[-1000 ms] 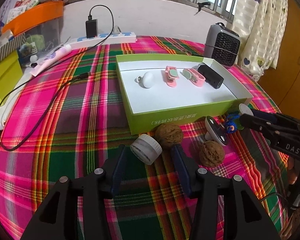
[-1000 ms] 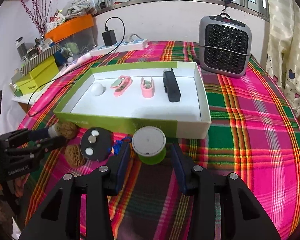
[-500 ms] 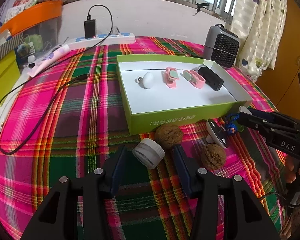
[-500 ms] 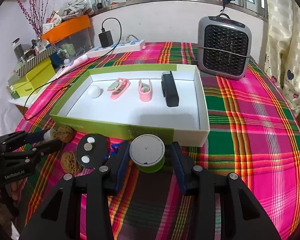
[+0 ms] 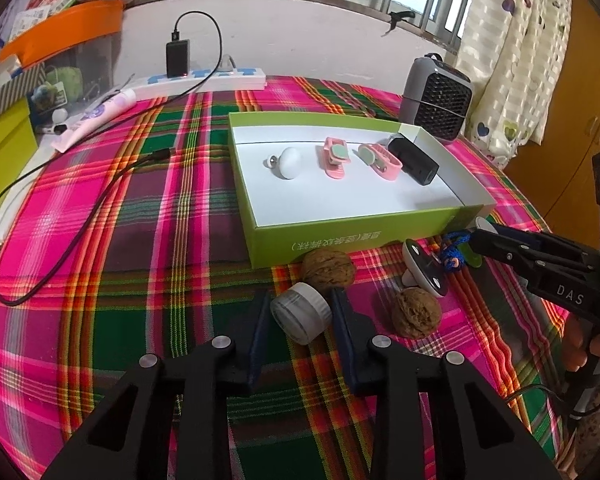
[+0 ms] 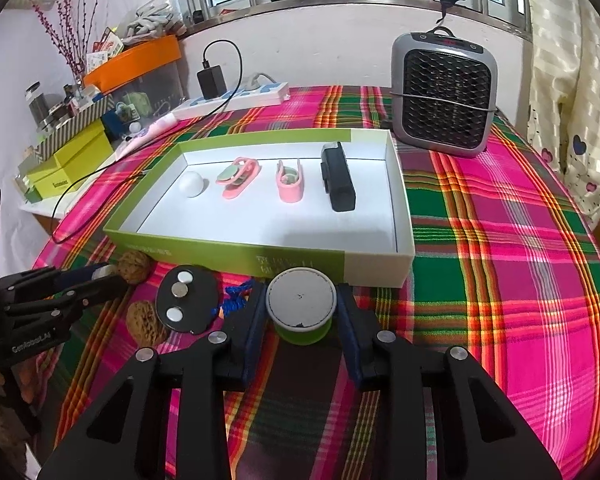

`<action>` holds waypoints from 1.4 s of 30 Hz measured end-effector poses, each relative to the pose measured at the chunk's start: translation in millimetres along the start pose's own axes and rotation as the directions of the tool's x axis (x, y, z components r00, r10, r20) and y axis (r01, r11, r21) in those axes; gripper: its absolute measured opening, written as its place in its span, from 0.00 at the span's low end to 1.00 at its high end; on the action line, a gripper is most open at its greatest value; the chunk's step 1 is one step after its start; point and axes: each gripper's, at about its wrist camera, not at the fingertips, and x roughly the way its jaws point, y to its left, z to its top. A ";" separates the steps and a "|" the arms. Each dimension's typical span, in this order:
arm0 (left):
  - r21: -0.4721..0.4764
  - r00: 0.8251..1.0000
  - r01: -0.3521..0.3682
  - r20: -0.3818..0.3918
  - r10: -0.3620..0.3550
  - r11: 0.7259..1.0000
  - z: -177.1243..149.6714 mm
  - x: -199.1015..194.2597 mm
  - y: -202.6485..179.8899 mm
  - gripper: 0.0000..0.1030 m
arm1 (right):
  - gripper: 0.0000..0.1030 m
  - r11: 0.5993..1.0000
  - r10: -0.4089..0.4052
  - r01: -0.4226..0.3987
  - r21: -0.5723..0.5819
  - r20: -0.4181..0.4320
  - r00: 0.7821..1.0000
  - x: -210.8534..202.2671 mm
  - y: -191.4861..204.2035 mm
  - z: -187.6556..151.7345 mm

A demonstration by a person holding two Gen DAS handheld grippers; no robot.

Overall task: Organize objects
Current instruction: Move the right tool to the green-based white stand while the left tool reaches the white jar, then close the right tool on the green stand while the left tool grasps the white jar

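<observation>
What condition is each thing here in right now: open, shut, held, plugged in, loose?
Left gripper: fingers closed on the small grey-white screw-cap jar, which is tilted.
Right gripper: fingers closed on the green spool with a grey round top, upright.
Green cardboard box with white inside: open, no lid on.
Black charger block: plugged into the white power strip.
Two brown walnuts: whole, loose on the cloth.

"DAS" on right claw [image 5: 496,240]

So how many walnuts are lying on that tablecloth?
2. One walnut sits against the green box front, just beyond the left gripper; the other walnut lies to its right. More may be hidden.
</observation>
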 end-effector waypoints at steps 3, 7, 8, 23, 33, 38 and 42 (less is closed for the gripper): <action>0.001 1.000 0.005 -0.002 -0.005 1.000 -2.5 -1.2 -1.0 0.28 | 0.35 1.000 0.002 -0.002 0.003 0.000 1.000 -1.2 -0.2 -0.5; 0.007 1.000 0.014 -0.007 -0.014 1.000 -6.6 -5.6 -1.5 0.28 | 0.34 1.000 0.007 -0.007 0.006 0.004 1.000 -5.0 -1.3 -3.0; 0.009 1.000 0.018 -0.008 -0.018 1.000 -7.4 -6.8 -1.7 0.28 | 0.34 1.000 0.008 -0.008 0.005 0.004 1.000 -5.6 -1.3 -3.6; 0.010 1.000 0.017 -0.009 -0.017 1.000 -13.8 -10.3 -6.8 0.28 | 0.35 1.000 0.015 -0.015 0.006 0.003 1.000 -12.3 -1.1 -11.8; 0.013 1.000 0.016 0.007 -0.016 1.000 -10.4 -15.6 -9.8 0.28 | 0.34 1.000 0.021 -0.021 0.003 0.011 1.000 -16.5 0.6 -10.5; 0.016 1.000 0.018 0.011 -0.018 1.000 -8.9 -17.7 -11.7 0.28 | 0.35 1.000 0.026 -0.026 -0.001 0.015 1.000 -18.8 2.7 -9.7; 0.023 0.999 0.019 0.025 -0.020 1.000 -5.4 -23.1 -14.6 0.28 | 0.34 0.999 0.033 -0.033 -0.007 0.028 0.999 -23.5 4.0 -7.2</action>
